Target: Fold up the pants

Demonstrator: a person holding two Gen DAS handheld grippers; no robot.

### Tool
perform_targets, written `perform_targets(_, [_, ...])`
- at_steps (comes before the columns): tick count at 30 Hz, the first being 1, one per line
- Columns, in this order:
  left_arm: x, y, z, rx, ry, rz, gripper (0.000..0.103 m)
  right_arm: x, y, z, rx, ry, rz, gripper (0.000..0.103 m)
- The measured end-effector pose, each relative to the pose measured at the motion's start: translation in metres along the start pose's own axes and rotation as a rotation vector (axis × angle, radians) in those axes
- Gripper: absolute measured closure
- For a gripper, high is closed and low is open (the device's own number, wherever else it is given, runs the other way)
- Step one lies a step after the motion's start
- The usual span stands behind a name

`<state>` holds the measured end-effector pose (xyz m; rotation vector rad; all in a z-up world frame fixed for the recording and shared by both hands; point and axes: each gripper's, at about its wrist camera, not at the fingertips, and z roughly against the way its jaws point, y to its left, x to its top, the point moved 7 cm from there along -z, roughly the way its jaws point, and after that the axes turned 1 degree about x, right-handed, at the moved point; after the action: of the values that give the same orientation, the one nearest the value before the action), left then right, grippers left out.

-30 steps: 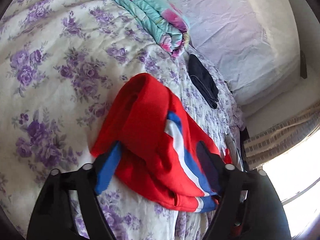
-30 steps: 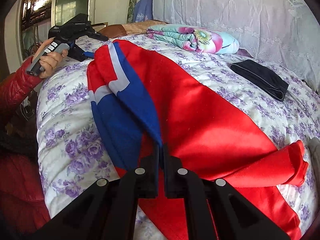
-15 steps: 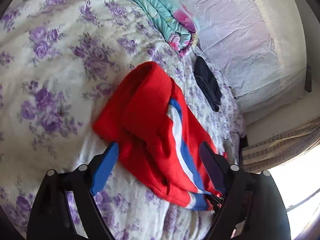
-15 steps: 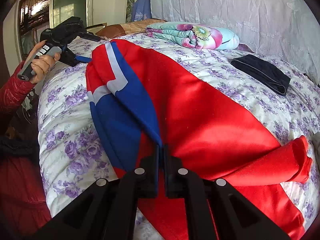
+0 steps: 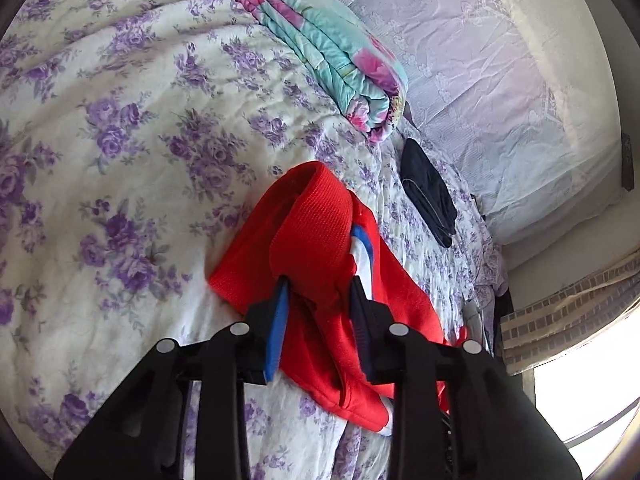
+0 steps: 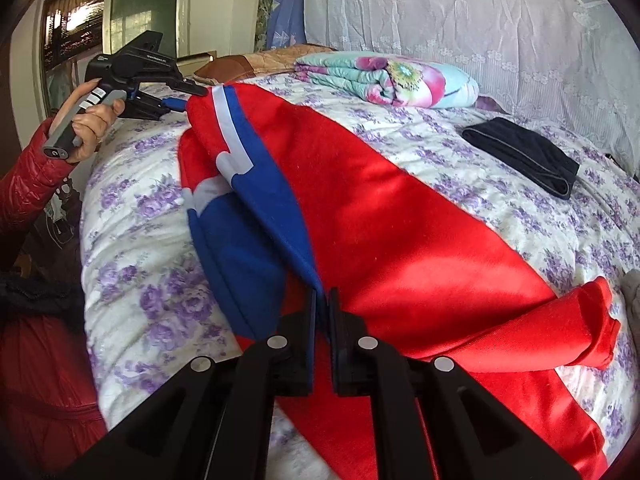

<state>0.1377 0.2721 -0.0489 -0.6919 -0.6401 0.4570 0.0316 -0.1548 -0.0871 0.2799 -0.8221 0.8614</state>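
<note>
Right now I have both tongs on the pants (image 6: 400,232), which lie spread across the bed (image 5: 120,160), red with a blue and white stripe along the side. My right tongs (image 6: 322,300) are pressed together on a blue edge of the fabric close to me, pinning that end so the cloth stays taut while the other end is worked. My left tongs (image 5: 318,292) have just been closing, and a thick bunch of red cloth sits between the blue pads; from the right wrist view the left tongs (image 6: 188,96) meet the far corner of the pants by the white stripe, held there by the person's hand (image 6: 92,124) in a red sleeve (image 6: 28,188). I judge the grip at both ends is meant to let me lift and carry one end over the other for a fold. Whether the left pads bite firmly I cannot be sure, but the cloth looks squeezed between them.

Beyond the left tongs, further up the bed, lies a folded floral quilt (image 5: 340,52), and to its right a small dark folded garment (image 5: 428,196). Both are well apart from the pants and should not block a fold. A red pant leg end (image 6: 588,324) is rolled up just right of my right tongs; I think it may need straightening first.
</note>
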Motion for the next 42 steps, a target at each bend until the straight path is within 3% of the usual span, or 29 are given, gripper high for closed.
perform_targets(3, [-0.001, -0.004, 0.008, 0.066, -0.02, -0.071, 0.075, 0.003, 0.012, 0.012, 0.049, -0.006, -0.004, 0.097])
perform_targets(5, [-0.001, -0.001, 0.0, 0.135, 0.016, -0.135, 0.074, -0.001, 0.018, 0.01, 0.046, 0.013, 0.011, 0.097])
perform_targets(7, [-0.004, 0.014, -0.014, 0.18, 0.068, -0.113, 0.061, -0.01, 0.017, -0.003, 0.053, 0.054, -0.015, 0.096])
perform_targets(8, [-0.008, 0.026, -0.019, 0.201, 0.081, -0.069, 0.048, -0.013, 0.014, -0.01, 0.07, 0.085, -0.037, 0.096])
perform_targets(12, [-0.01, 0.025, 0.006, 0.175, -0.005, -0.074, 0.048, -0.016, 0.01, -0.011, 0.11, 0.093, -0.097, 0.095])
perform_targets(15, [-0.012, 0.001, 0.041, 0.297, -0.168, -0.167, 0.049, -0.016, 0.01, -0.012, 0.116, 0.094, -0.107, 0.095])
perform_targets(16, [-0.017, -0.014, 0.047, 0.306, -0.192, -0.221, 0.048, -0.017, 0.01, -0.011, 0.118, 0.093, -0.11, 0.095])
perform_targets(18, [-0.038, -0.053, 0.041, 0.237, -0.145, -0.328, 0.04, -0.017, 0.009, -0.011, 0.124, 0.091, -0.12, 0.095])
perform_targets(21, [-0.088, -0.108, -0.005, 0.107, 0.031, -0.481, 0.034, -0.017, 0.007, -0.01, 0.128, 0.088, -0.139, 0.094])
perform_targets(22, [-0.102, -0.12, -0.02, 0.088, 0.073, -0.517, 0.034, -0.016, 0.006, -0.007, 0.13, 0.078, -0.152, 0.09])
perform_targets(23, [-0.12, -0.134, -0.04, 0.066, 0.124, -0.565, 0.034, -0.015, 0.004, -0.003, 0.126, 0.061, -0.169, 0.08])
perform_targets(25, [-0.149, -0.152, -0.07, 0.025, 0.202, -0.623, 0.034, -0.013, -0.011, 0.019, 0.103, -0.027, -0.268, 0.069])
perform_targets(28, [-0.183, -0.158, -0.106, -0.011, 0.302, -0.682, 0.033, -0.023, -0.061, 0.063, 0.05, -0.142, -0.518, 0.066])
perform_targets(30, [-0.196, -0.155, -0.121, 0.003, 0.277, -0.773, 0.017, -0.039, -0.104, 0.082, -0.034, -0.156, -0.69, 0.061])
perform_targets(32, [-0.206, -0.161, -0.122, 0.016, 0.251, -0.878, 0.009, -0.053, -0.146, 0.096, -0.121, -0.138, -0.837, 0.06])
perform_targets(33, [-0.208, -0.161, -0.12, 0.019, 0.252, -0.885, 0.005, -0.053, -0.159, 0.099, -0.134, -0.129, -0.863, 0.059])
perform_targets(36, [-0.206, -0.159, -0.124, 0.021, 0.252, -0.885, 0.005, -0.036, -0.187, 0.093, -0.177, -0.052, -0.849, 0.058])
perform_targets(42, [-0.211, -0.162, -0.124, 0.009, 0.243, -0.878, 0.005, -0.001, -0.227, 0.04, -0.334, 0.152, -0.797, 0.058])
